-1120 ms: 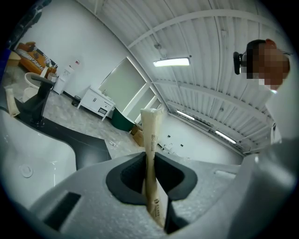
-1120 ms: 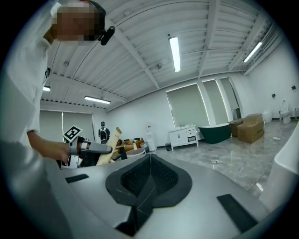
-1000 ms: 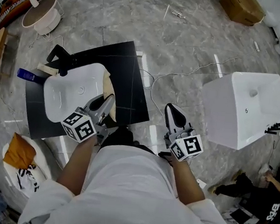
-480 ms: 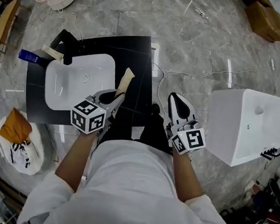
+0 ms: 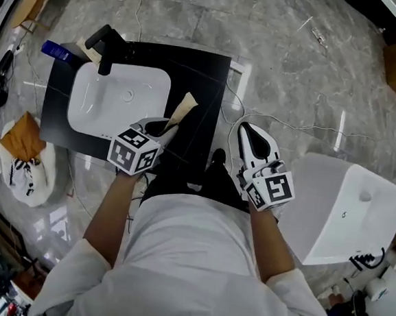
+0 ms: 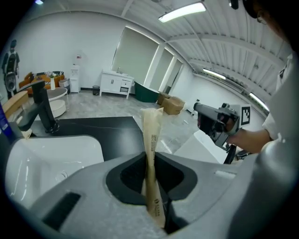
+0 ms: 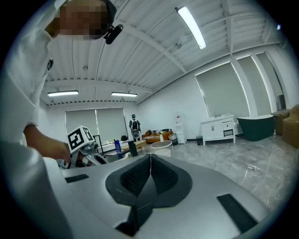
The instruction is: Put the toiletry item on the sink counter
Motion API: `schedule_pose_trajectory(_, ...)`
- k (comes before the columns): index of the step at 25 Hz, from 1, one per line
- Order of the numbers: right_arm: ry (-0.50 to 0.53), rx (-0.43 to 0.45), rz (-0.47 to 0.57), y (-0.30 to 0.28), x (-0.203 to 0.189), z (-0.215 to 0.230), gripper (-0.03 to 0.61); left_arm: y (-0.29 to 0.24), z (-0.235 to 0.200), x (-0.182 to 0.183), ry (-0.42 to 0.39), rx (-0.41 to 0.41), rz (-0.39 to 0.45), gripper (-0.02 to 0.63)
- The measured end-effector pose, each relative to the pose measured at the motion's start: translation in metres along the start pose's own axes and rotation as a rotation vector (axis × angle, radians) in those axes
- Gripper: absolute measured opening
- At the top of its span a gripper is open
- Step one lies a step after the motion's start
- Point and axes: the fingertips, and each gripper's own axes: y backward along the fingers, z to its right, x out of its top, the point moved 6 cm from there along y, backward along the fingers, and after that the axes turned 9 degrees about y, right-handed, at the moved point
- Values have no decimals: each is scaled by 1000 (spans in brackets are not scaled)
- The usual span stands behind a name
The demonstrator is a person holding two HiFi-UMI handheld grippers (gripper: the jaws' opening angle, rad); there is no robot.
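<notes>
A slim beige toiletry packet stands between the jaws of my left gripper, which is shut on it. The packet sticks out over the black sink counter, just right of the white basin. In the left gripper view the packet rises upright from the left gripper, with the counter and basin below and to the left. My right gripper hovers off the counter's right edge, shut and empty; its jaws meet in the right gripper view.
A black faucet and a blue bottle stand at the basin's far left. A second white basin lies on the marble floor to the right, with a white cable trailing toward it. An orange cloth lies at the left.
The left gripper with the packet has shifted from the basin's right rim to the black counter beside it. The right gripper stays shut and level with it.
</notes>
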Motion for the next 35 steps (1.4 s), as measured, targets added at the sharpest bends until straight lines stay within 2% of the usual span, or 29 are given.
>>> schedule_pose_trajectory(3,-6,42,-7,-10,-4,9,15,-9,-3,-6,40,45,-19,55)
schedule_pose_trajectory(6,-9,83,-21,-19,-8,14,15,-17,-9,-15,45,101,-62,55)
schedule_pose_trajectory(13,-5,170,-56,-29,-19,13,15,-33,-17,-40,-16,198,-191,55)
schedule_pose_trajectory(18,-26,172,-66,-31,-25,15,15,-44,-23,-52,9,212,-211,55)
schedule_pose_trajectory(23,-31,184,-87,-32,-31,14,15,-55,-37,-58,130,206,-187,55)
schedule_pose_trajectory(25,-30,192,-94,-33,-34,12,15,-58,-40,-59,151,209,-182,55)
schedule_pose_trajectory(35,-39,192,-105,-38,-37,8,15,-68,-49,-62,112,231,-223,57)
